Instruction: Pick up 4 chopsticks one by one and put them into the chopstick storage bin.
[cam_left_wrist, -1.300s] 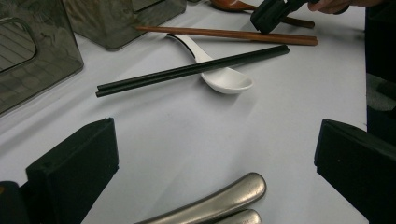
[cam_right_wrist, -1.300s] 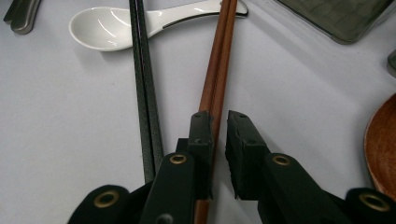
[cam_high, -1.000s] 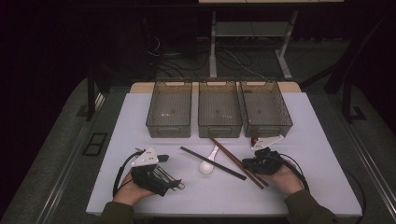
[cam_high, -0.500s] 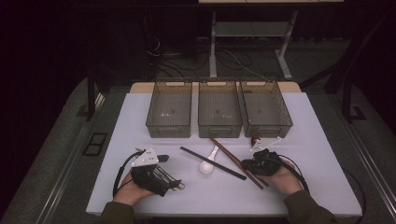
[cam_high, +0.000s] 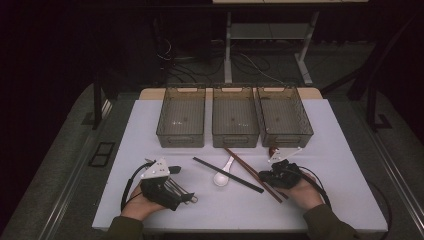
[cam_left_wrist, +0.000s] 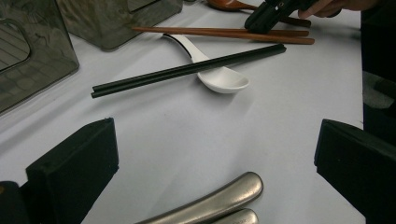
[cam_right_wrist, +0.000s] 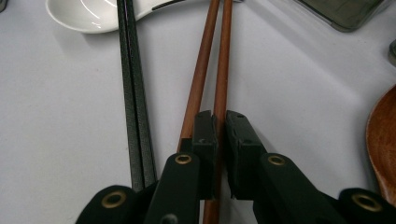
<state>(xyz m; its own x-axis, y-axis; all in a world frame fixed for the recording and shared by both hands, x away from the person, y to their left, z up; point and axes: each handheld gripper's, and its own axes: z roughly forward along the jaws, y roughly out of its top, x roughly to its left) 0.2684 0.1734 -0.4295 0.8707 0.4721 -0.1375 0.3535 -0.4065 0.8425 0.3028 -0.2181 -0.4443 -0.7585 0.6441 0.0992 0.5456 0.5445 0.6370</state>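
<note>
While the right gripper (cam_right_wrist: 218, 122) has its jaws nearly together, pinching one of the two brown chopsticks (cam_right_wrist: 223, 60) flat on the worktop (cam_high: 330, 150) and just been closing, its twin lies outside the left jaw and could be left behind or knocked into the black chopsticks (cam_right_wrist: 133, 93) alongside. Lifting may also let the thin stick swivel. Apart and empty, the left gripper (cam_high: 172, 187) has its jaws over metal handles (cam_left_wrist: 219, 200).

three grey bins (cam_high: 235, 122), white spoon (cam_high: 220, 178), black chopsticks (cam_high: 227, 174)
</note>
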